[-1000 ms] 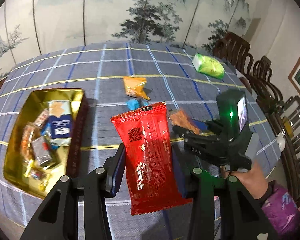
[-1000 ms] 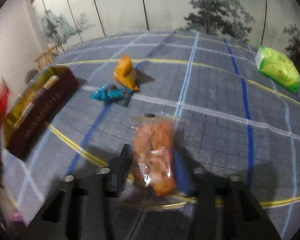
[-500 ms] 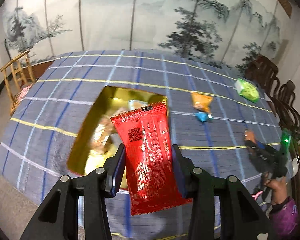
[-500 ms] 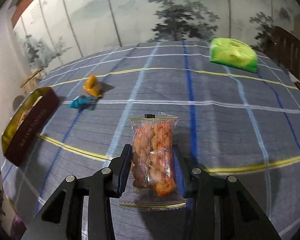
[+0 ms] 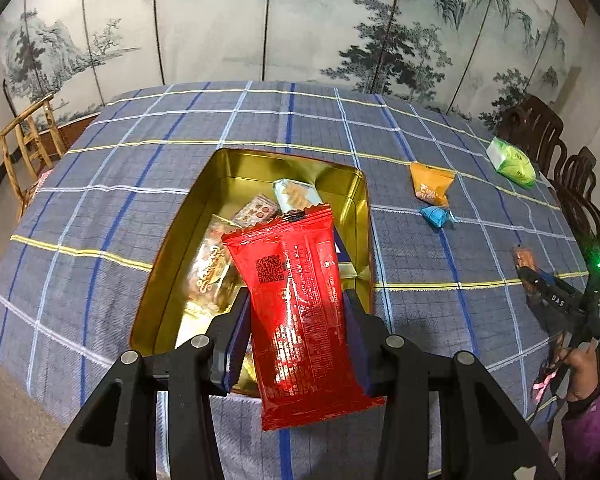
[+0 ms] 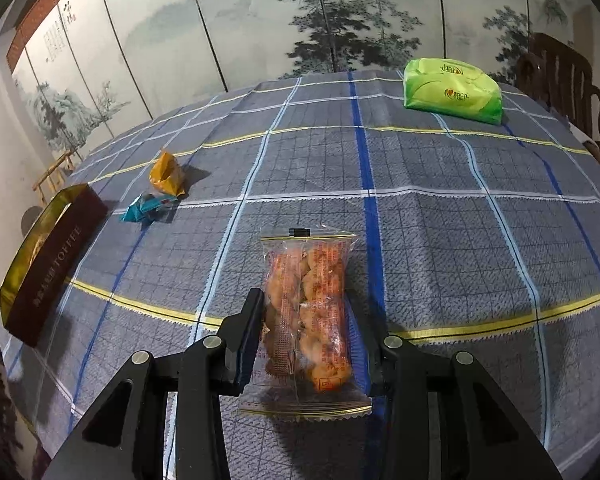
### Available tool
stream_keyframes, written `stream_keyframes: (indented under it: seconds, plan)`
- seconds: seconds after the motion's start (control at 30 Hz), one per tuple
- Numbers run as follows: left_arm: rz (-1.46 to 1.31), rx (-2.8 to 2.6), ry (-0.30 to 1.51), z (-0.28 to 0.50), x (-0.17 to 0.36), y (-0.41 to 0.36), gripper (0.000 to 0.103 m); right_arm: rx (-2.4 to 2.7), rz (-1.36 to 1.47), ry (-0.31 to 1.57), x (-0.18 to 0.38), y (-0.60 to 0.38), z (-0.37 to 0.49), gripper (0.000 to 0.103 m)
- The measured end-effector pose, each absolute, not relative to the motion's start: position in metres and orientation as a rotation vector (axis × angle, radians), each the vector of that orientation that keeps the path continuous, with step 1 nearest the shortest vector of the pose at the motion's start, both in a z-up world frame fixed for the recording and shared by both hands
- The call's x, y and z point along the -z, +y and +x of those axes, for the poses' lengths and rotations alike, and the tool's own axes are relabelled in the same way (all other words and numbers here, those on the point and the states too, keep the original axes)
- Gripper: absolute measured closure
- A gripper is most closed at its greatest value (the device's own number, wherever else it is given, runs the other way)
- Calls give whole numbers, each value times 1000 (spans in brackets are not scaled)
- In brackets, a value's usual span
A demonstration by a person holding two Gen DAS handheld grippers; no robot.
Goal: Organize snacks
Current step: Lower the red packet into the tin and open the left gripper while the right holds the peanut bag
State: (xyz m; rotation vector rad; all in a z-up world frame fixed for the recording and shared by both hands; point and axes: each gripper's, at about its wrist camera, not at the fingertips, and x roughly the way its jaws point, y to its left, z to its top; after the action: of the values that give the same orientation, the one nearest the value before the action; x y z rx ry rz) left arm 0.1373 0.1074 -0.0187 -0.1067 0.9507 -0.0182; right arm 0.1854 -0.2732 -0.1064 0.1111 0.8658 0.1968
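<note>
Holding the red snack pack (image 5: 300,312) clamped in my left tongs (image 5: 296,340) right over the gold tin (image 5: 168,264), so I'd say I'm mid-drop-off; next I just need to lower and let go. Right tongs (image 6: 306,332) are pinching the clear bag of fried twists (image 6: 308,312) above the desk (image 6: 460,248), with the orange packet (image 6: 166,174), blue candy (image 6: 146,208) and green pack (image 6: 452,90) waiting farther out.

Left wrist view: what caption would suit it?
Left gripper holds a red snack packet above an open gold tin of snacks.
</note>
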Motion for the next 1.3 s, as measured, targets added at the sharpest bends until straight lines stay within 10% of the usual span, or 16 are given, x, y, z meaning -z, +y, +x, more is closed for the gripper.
stream_keyframes:
  seconds: [1.3]
  plan:
    - [68, -52, 936, 145, 52, 76, 70, -190, 109, 865, 107, -272, 186, 62]
